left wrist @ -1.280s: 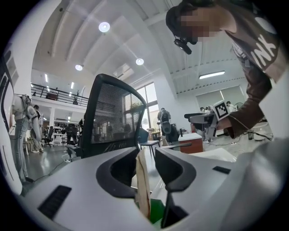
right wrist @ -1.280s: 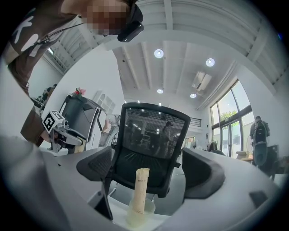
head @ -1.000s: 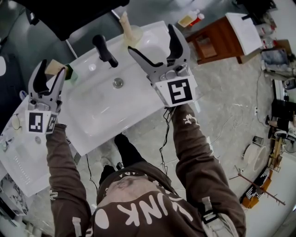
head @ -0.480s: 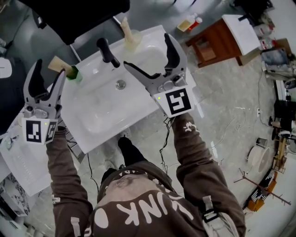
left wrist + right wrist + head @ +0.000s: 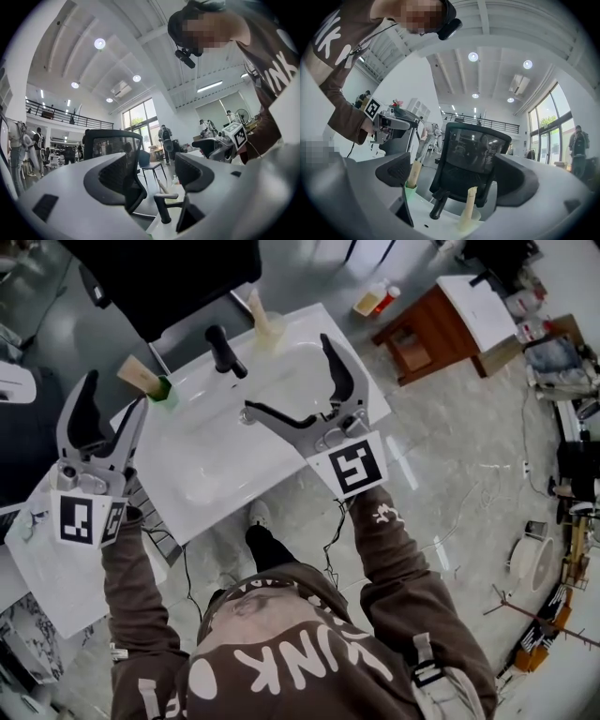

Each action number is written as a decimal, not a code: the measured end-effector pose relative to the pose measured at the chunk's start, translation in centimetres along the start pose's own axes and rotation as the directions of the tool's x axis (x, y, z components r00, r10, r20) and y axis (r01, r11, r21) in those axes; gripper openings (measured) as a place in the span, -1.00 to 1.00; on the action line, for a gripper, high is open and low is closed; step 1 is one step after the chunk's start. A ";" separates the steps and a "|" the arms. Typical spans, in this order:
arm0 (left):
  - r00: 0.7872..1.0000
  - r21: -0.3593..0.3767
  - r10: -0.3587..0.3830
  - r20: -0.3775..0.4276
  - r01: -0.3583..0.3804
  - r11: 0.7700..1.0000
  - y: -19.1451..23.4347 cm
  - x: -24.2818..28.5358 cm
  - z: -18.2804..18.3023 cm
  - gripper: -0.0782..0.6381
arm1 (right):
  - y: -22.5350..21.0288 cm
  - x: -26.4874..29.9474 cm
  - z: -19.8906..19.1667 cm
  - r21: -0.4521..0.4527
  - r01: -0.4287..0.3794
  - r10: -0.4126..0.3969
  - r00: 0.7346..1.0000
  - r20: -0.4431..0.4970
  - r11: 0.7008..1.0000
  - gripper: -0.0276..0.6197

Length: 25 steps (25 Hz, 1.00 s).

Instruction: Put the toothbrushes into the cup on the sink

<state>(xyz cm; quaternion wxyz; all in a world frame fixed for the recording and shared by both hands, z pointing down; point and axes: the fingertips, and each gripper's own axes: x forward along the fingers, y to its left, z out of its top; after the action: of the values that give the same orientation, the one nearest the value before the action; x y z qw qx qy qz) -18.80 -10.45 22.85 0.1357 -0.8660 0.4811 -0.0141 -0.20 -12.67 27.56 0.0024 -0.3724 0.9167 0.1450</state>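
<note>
Head view: left gripper [image 5: 112,395] gapes empty, right gripper [image 5: 286,376] is opening on nothing, both drawn back from the sink [image 5: 216,465], one toothbrush [image 5: 136,374] in the green cup [image 5: 166,393], a second toothbrush [image 5: 255,306] in the pale cup [image 5: 269,329], so the job looks done.

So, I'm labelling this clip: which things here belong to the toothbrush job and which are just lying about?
Job: sink, green cup holding a toothbrush, pale cup holding a second toothbrush.
Lying about: black faucet, office chair, wooden table, bottle beside it.

toothbrushes [image 5: 137,376] [image 5: 255,307]: 2 | cups [image 5: 166,395] [image 5: 270,334]: 2 | faucet [image 5: 225,350]: 1 | sink [image 5: 206,463]: 1 | office chair [image 5: 159,273]: 1 | wooden table [image 5: 433,329]: 1
</note>
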 end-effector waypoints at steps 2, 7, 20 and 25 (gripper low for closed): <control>1.000 -0.002 -0.002 0.008 0.002 1.000 -0.5 -0.7 0.9 0.09 | 0.7 -0.5 0.7 0.000 -0.008 0.008 1.000 -0.002 1.000 0.82; 1.000 -0.010 -0.011 0.020 0.012 1.000 -1.4 -2.2 2.1 0.09 | 2.1 -1.4 2.0 0.020 -0.027 0.027 1.000 0.007 0.999 0.80; 0.999 0.003 -0.014 0.039 0.014 1.000 -3.0 -5.0 4.3 0.09 | 4.4 -2.9 4.1 0.043 -0.043 0.042 0.999 0.021 0.998 0.80; 0.999 0.006 -0.016 0.040 0.016 1.000 -3.5 -5.5 4.6 0.09 | 4.9 -3.3 4.5 0.042 -0.050 0.049 0.999 0.022 0.998 0.80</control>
<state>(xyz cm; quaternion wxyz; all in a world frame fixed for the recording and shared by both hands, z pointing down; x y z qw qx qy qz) -18.09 -3.09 19.88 0.1478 -0.8695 0.4713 0.0007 -1.61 -5.91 24.90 0.0164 -0.3479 0.9284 0.1292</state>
